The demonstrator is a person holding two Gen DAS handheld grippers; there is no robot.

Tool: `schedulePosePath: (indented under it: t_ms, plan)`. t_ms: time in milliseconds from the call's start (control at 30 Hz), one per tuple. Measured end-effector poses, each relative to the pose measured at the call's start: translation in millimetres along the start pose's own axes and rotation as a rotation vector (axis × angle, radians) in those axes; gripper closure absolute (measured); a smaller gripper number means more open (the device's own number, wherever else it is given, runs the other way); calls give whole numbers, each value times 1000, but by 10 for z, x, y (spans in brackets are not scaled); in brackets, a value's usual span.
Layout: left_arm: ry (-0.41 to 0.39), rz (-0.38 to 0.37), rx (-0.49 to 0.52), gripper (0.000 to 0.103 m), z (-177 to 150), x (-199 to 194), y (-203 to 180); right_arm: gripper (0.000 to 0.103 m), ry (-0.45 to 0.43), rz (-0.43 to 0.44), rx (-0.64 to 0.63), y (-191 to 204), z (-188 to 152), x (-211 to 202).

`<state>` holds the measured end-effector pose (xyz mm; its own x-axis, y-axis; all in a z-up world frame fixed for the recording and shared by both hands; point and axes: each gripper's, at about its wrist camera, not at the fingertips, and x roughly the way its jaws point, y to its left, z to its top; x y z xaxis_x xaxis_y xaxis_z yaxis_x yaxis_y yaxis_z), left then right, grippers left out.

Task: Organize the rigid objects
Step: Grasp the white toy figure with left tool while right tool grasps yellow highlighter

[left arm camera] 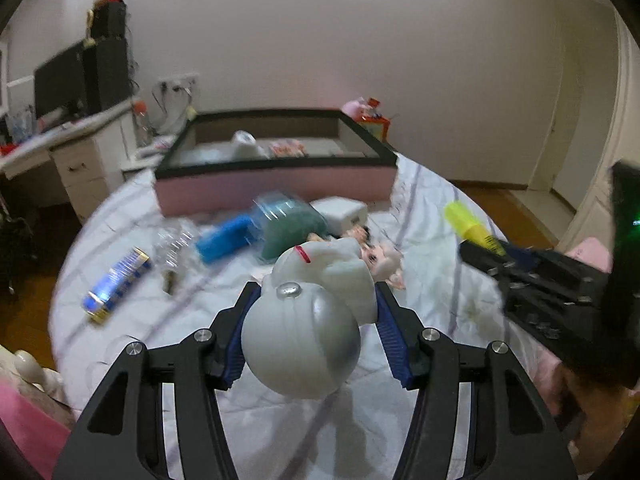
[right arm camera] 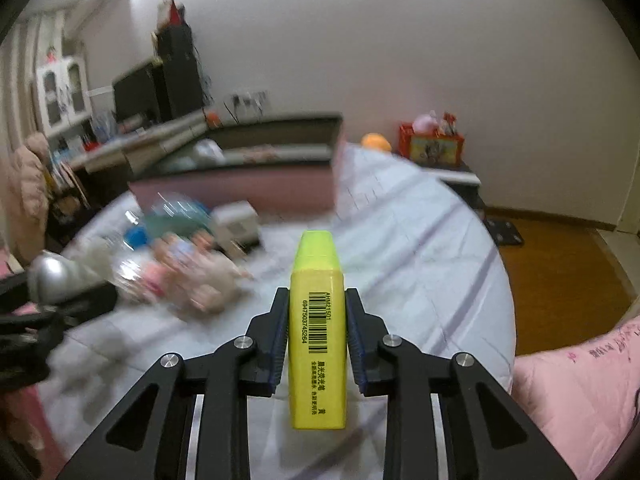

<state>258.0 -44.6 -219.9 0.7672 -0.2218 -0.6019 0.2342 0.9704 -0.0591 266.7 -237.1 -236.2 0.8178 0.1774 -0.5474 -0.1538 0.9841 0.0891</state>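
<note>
My left gripper [left arm camera: 316, 296] is shut on a grey-white cat figurine [left arm camera: 308, 320], held above the bed with its round head toward the camera. My right gripper [right arm camera: 317, 300] is shut on a yellow highlighter [right arm camera: 317, 336] with a barcode, lifted off the sheet; the highlighter [left arm camera: 470, 224] and that gripper also show at the right of the left wrist view. On the bed lie a blue can [left arm camera: 116, 284], a blue block [left arm camera: 224, 240], a teal pouch [left arm camera: 292, 228], a white charger [left arm camera: 344, 212] and a small doll [left arm camera: 380, 260].
A pink box with a dark rim [left arm camera: 276, 184] stands at the far end of the bed [left arm camera: 200, 360], holding a few items. A white desk with a monitor [left arm camera: 60, 88] is at the left. A pink blanket [right arm camera: 580, 376] lies at the right, wooden floor [right arm camera: 560, 272] beyond.
</note>
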Motion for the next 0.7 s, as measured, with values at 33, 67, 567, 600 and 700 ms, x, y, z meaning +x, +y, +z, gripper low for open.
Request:
schedulePosePath:
  t_ms: [33, 67, 567, 600, 700]
  plan:
    - [-20, 18, 0, 46, 21, -39, 7, 76, -33, 10, -3, 70, 51, -90]
    - [-33, 24, 0, 46, 44, -82, 18, 76, -55, 23, -13, 154, 114, -172]
    - [-290, 108, -11, 46, 378, -953, 237, 76, -276, 81, -102, 908, 536, -700]
    - [-315, 116, -15, 46, 394, -1004, 255, 76, -284, 78, -105, 943, 555, -733]
    - [-340, 118, -22, 46, 422, -1089, 295, 76, -307, 77, -112, 999, 616, -790]
